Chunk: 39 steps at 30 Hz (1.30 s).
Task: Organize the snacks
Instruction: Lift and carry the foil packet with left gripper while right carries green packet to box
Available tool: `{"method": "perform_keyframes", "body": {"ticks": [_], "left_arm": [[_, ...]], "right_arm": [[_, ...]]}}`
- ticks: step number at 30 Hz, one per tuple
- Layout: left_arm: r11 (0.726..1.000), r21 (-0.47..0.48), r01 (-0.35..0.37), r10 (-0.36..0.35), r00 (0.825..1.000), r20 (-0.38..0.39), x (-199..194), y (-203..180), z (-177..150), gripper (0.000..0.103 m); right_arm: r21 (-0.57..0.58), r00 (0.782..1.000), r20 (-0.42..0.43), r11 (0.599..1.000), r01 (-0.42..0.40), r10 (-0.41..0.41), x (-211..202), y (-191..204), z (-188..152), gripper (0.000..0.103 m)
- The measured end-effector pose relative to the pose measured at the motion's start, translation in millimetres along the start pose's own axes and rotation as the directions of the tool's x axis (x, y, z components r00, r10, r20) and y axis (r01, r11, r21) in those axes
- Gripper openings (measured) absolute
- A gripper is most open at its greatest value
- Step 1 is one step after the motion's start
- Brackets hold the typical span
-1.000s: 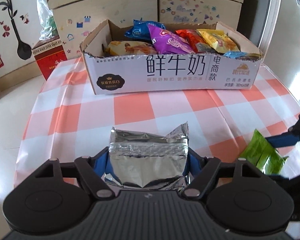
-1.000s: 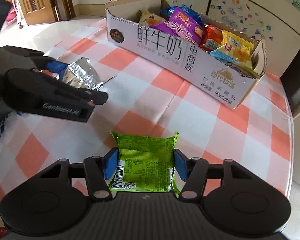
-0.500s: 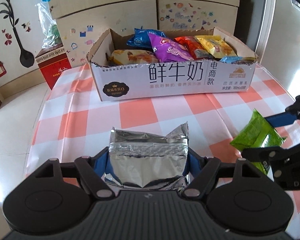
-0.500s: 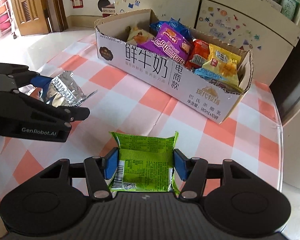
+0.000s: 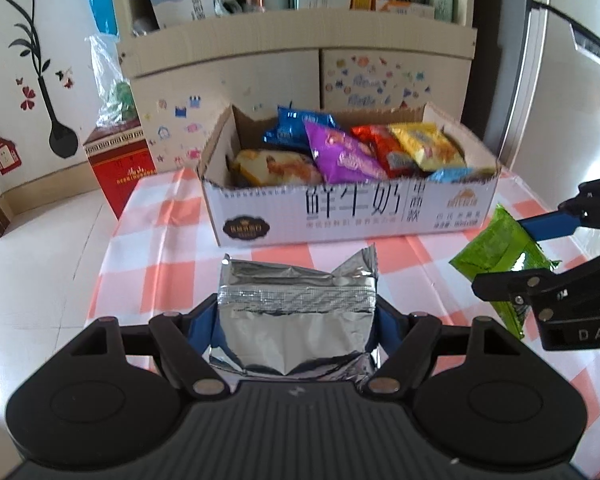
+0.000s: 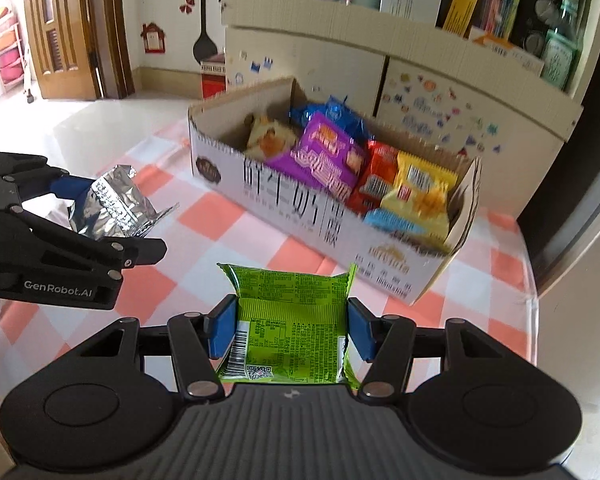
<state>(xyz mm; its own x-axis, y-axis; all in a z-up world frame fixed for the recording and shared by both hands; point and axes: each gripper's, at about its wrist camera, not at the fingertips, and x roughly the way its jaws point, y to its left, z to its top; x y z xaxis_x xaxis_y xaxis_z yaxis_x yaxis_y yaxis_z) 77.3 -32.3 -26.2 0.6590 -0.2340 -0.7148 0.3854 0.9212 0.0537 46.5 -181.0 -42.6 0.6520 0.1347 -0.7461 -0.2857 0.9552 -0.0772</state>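
My left gripper (image 5: 296,320) is shut on a silver foil snack packet (image 5: 296,312), held above the checked tablecloth in front of the box. My right gripper (image 6: 288,328) is shut on a green snack packet (image 6: 292,320), also lifted. In the left wrist view the green packet (image 5: 496,252) and right gripper show at the right. In the right wrist view the silver packet (image 6: 116,208) and left gripper show at the left. A white cardboard box (image 5: 340,212) holds several coloured snack packets; it also shows in the right wrist view (image 6: 300,204).
The table wears an orange and white checked cloth (image 5: 160,248). A decorated cardboard cabinet (image 5: 300,80) stands behind the box, with bottles and boxes on top. A red box (image 5: 120,168) sits on the floor at the left. A fridge door (image 5: 572,100) is at the right.
Both grippers have risen and tilted up with their packets held. The box now sits lower in both views, and the cabinet top has come into sight.
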Motion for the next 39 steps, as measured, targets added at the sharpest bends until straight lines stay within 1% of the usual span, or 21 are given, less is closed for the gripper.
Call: {"method": "perform_keyframes", "body": {"ticks": [3, 7, 13, 17, 22, 27, 32, 34, 39], "left_arm": [[1.000, 0.017, -0.006, 0.006, 1.000, 0.021, -5.7, -0.3, 4.7, 0.076], [1.000, 0.007, -0.003, 0.003, 0.999, 0.049, -12.4, 1.5, 13.5, 0.076], [1.000, -0.020, -0.008, 0.010, 0.993, 0.117, -25.3, 6.0, 35.1, 0.076], [0.999, -0.044, 0.000, 0.006, 0.990, 0.139, -27.1, 8.0, 48.9, 0.076], [0.999, -0.041, 0.002, 0.004, 0.988, 0.153, -23.9, 6.5, 64.1, 0.077], [0.998, -0.054, -0.011, 0.021, 0.983, 0.181, -21.0, 9.7, 80.5, 0.077], [0.998, -0.059, -0.024, 0.035, 0.982, 0.188, -10.6, 13.3, 95.6, 0.077], [0.997, -0.072, -0.019, 0.032, 0.982, 0.187, -5.8, 15.2, 100.1, 0.077], [0.998, -0.048, -0.038, 0.047, 0.982, 0.184, 12.8, 15.8, 112.9, 0.077]], "right_arm": [[-0.004, 1.000, 0.018, 1.000, -0.002, 0.002, -5.9, -2.7, 4.7, 0.064], [-0.011, 0.999, 0.048, 1.000, 0.008, -0.007, -12.7, -7.0, 12.1, 0.064], [0.015, 0.991, 0.128, 0.999, 0.031, -0.032, -28.9, -21.5, 31.6, 0.064], [0.036, 0.982, 0.181, 0.998, 0.044, -0.050, -38.9, -32.9, 45.0, 0.064], [0.073, 0.972, 0.221, 0.996, 0.060, -0.075, -43.2, -44.0, 55.6, 0.064], [0.094, 0.965, 0.245, 0.993, 0.066, -0.088, -39.8, -47.5, 63.3, 0.064], [0.095, 0.957, 0.271, 0.992, 0.081, -0.104, -37.2, -46.5, 71.1, 0.064], [0.108, 0.956, 0.276, 0.992, 0.071, -0.099, -33.7, -48.6, 75.3, 0.064], [0.142, 0.952, 0.286, 0.987, 0.073, -0.111, -26.0, -55.1, 83.3, 0.065]]}}
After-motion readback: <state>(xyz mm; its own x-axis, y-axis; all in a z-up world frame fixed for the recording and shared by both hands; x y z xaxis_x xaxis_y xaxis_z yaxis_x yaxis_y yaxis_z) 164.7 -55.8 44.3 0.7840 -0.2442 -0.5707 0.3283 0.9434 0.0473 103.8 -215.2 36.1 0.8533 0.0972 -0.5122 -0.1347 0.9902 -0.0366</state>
